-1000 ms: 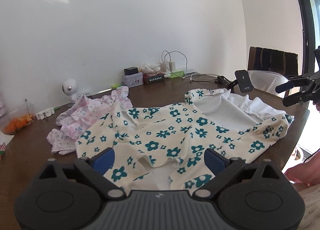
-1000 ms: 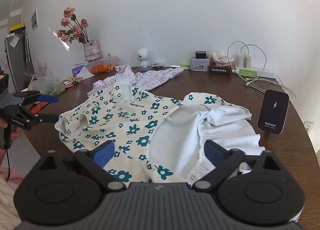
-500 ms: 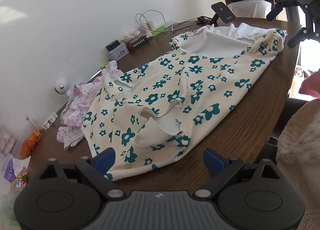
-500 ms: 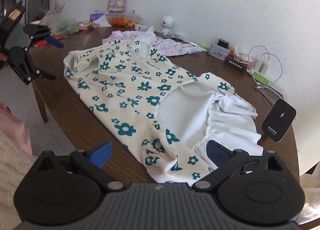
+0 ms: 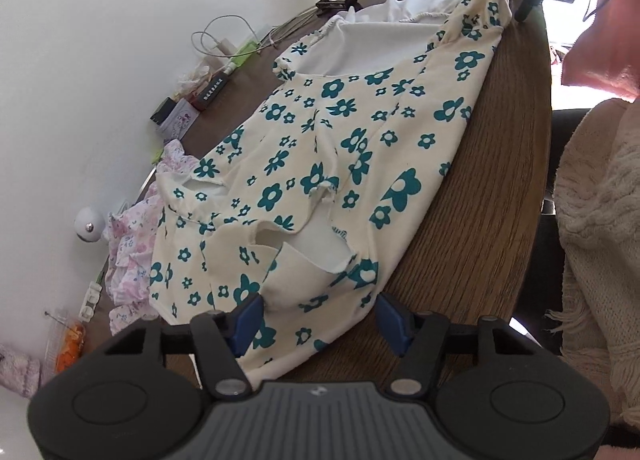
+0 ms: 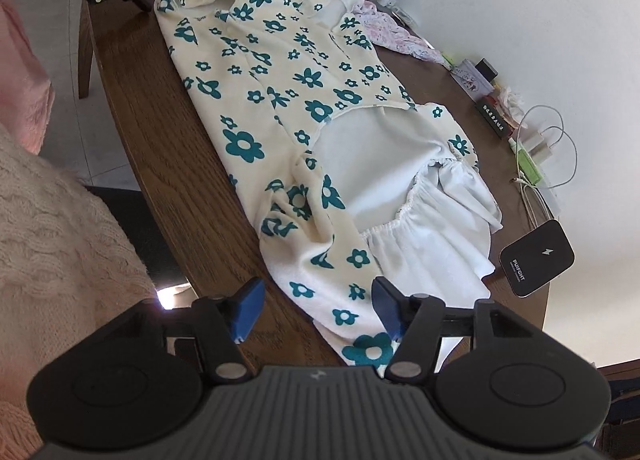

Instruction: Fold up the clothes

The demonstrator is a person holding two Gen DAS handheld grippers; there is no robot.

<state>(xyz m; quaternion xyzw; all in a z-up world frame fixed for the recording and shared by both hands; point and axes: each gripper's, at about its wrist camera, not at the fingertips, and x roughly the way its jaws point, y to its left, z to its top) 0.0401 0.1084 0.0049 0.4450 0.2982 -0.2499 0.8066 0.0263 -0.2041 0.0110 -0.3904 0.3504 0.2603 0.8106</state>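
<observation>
Flowered garment (image 5: 344,147) spread flat on wooden counter (image 5: 488,219), soft and limp — best pinched at near-edge corners, lower frame — with left tongs (image 5: 318,318) and right tongs (image 6: 318,306) closing, cloth between, not yet clamped.

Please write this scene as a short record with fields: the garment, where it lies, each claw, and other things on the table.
garment: floral dress, spread flat, white lining showing
surface: wooden table
left claw: closing, dress edge between the fingers, not yet pinched
right claw: closing, dress edge between the fingers, not yet pinched
beside dress: pink garment, crumpled
also on table: black charger, cables, small boxes
</observation>
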